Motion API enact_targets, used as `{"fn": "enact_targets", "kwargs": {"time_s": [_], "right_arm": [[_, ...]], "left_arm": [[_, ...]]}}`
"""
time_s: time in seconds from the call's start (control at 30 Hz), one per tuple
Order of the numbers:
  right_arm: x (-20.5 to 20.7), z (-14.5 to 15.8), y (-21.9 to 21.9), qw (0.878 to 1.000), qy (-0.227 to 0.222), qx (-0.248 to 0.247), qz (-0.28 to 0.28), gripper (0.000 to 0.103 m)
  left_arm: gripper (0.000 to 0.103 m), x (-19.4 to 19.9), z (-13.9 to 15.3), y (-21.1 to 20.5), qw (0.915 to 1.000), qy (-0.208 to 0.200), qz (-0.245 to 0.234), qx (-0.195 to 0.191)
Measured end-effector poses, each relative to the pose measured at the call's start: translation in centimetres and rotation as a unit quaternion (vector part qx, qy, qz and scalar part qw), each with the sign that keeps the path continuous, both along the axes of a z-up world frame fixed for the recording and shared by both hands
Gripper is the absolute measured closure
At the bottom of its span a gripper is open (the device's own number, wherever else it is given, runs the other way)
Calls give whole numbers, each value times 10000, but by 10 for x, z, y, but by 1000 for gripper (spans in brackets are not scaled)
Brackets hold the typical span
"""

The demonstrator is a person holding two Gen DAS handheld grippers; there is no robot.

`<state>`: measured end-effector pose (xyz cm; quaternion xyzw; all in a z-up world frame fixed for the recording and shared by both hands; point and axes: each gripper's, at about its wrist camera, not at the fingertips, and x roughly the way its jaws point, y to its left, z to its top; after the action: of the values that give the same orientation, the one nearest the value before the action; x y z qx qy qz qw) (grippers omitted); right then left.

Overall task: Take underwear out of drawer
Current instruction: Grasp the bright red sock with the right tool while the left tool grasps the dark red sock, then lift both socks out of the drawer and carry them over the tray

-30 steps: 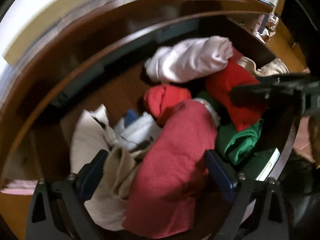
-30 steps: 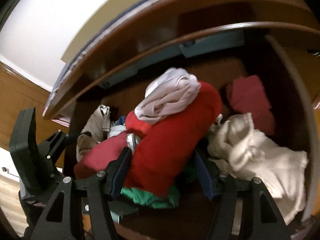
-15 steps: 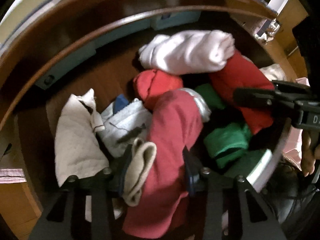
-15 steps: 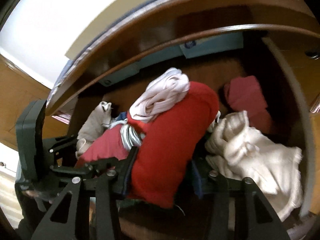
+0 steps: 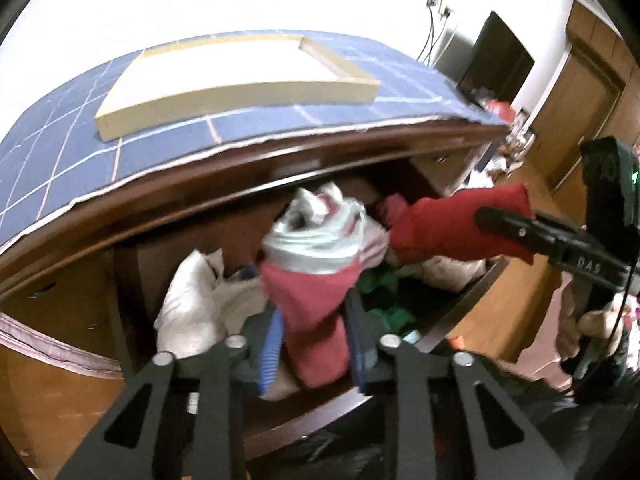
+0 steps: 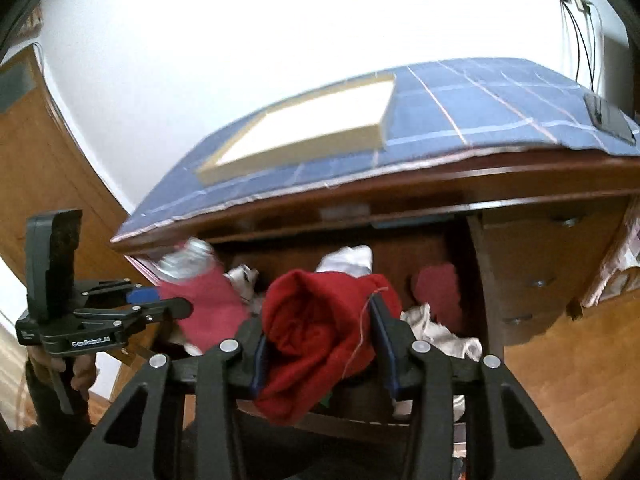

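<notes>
My left gripper (image 5: 314, 336) holds a pink-red pair of underwear (image 5: 316, 300) with a grey-white waistband, lifted above the open wooden drawer (image 5: 320, 408). Its jaws are still closing, with the cloth pinched between them. My right gripper (image 6: 320, 340) grips a rolled dark red pair of underwear (image 6: 320, 320), also raised over the drawer (image 6: 476, 280). Its jaws are closing on the cloth too. Each view shows the other gripper from the side: the right gripper (image 5: 500, 224) with the red underwear (image 5: 440, 228), and the left gripper (image 6: 168, 304) with the pink underwear (image 6: 208, 304).
White cloths (image 5: 188, 304), a green garment (image 5: 384, 292), a dark red piece (image 6: 436, 284) and a cream cloth (image 6: 440, 332) lie in the drawer. A blue checked cloth (image 5: 160, 148) covers the dresser top, with a flat cream box (image 5: 240, 80) on it. A wooden door (image 5: 580, 120) stands at the right.
Both grippers closed on their garments and rose out of the drawer with them. The views tilted up, so the dresser top and wall now show.
</notes>
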<state>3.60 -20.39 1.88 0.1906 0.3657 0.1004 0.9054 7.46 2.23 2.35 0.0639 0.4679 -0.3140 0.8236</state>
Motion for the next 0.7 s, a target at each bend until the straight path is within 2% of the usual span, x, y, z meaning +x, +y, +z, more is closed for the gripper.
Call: {"fn": "enact_targets", "kwargs": {"time_s": [0.07, 0.13, 0.23, 0.3, 0.37, 0.43, 0.53, 0.63, 0.7], "right_arm": [[4, 10, 5, 9999, -141, 40, 49, 58], [0, 18, 6, 9997, -254, 13, 49, 58], [-3, 29, 5, 9992, -402, 31, 62, 58], [-4, 30, 4, 9989, -448, 119, 62, 58], [-4, 28, 2, 9988, -455, 169, 57, 58], [-4, 28, -1, 9987, -455, 242, 45, 58], [-7, 31, -2, 9981, -513, 332, 60, 58], [-10, 36, -4, 9970, -655, 388, 114, 58], [-12, 39, -5, 9964, -739, 402, 128, 58]], "left_arm": [[86, -8, 8, -1, 9998, -180, -28, -7], [86, -10, 12, -3, 9994, -339, -46, 97], [86, 1, 4, -12, 9994, -254, -109, 209], [79, 4, -11, -23, 9988, -177, -155, 429], [57, 7, -24, -31, 9980, -32, -244, 578], [44, 15, -37, -43, 9970, 64, -410, 651], [43, 26, -56, -58, 9942, 146, -442, 966], [43, 38, -81, -71, 9910, 607, -481, 1090], [49, 38, -96, -80, 9871, 644, -546, 1363]]}}
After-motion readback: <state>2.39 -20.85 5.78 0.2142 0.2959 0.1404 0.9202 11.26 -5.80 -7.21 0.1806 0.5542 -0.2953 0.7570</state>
